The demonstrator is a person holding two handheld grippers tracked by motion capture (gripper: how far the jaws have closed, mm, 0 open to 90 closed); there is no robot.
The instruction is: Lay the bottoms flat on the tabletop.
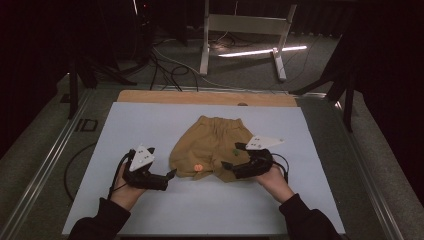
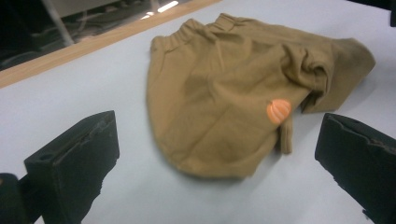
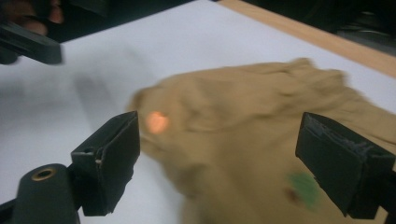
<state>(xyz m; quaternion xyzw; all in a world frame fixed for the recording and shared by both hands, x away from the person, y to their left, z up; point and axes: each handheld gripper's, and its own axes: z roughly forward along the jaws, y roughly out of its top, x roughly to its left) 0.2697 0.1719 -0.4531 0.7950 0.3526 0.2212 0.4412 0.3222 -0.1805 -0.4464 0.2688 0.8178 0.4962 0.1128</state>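
The brown shorts (image 1: pixel 212 145) lie rumpled, one leg doubled over, so folding looks barely begun. Both the left gripper (image 1: pixel 172 173) and right gripper (image 1: pixel 234 155) are spread wide, holding nothing

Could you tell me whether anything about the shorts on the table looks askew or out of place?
The tan shorts lie crumpled rather than flat: in the left gripper view one leg is folded over with a bunched ridge. Both grippers, left gripper and right gripper, are open.

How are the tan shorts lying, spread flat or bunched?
Bunched. The tan cloth shorts lie rumpled on the white mat, one leg hem folded over near the orange pumpkin patch.
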